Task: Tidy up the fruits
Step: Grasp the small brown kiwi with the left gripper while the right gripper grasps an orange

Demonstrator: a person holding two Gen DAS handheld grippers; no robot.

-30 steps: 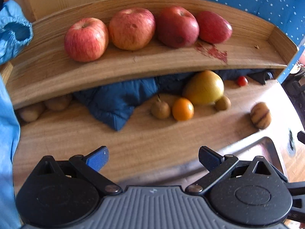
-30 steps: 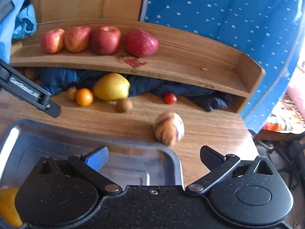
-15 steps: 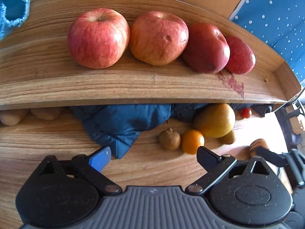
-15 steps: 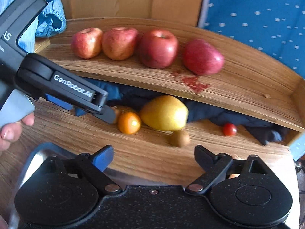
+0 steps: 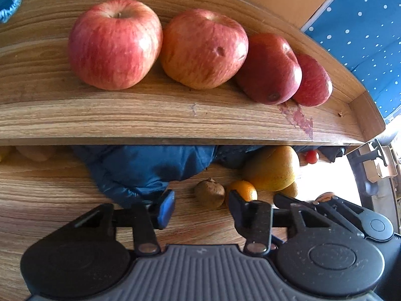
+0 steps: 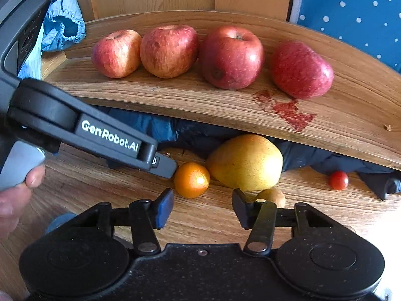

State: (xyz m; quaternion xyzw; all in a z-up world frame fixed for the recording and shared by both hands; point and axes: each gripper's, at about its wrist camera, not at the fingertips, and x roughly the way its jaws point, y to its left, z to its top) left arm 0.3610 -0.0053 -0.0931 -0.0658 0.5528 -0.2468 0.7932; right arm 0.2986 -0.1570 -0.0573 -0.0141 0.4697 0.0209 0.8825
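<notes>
Four red apples (image 5: 115, 45) (image 6: 231, 56) sit in a row on the wooden shelf (image 5: 175, 118). Below it on the table lie a small brown fruit (image 5: 210, 193), an orange (image 6: 191, 180) (image 5: 244, 190), a big yellow pear (image 6: 246, 163) (image 5: 272, 169), a little tan fruit (image 6: 272, 197) and a cherry tomato (image 6: 338, 180). My left gripper (image 5: 201, 209) is open and empty, the brown fruit just beyond its fingertips. My right gripper (image 6: 202, 208) is open and empty, just short of the orange. The left gripper's body (image 6: 100, 135) hides the brown fruit in the right wrist view.
A dark blue padded cloth (image 5: 145, 168) is stuffed under the shelf behind the fruit. A red stain (image 6: 285, 110) marks the shelf's right part. A person's hand (image 6: 15, 195) holds the left gripper. A blue dotted fabric (image 6: 351, 5) hangs behind.
Both grippers have moved forward and lower, toward the fruit under the shelf. Their jaws have narrowed but remain open. The metal tray has left both views.
</notes>
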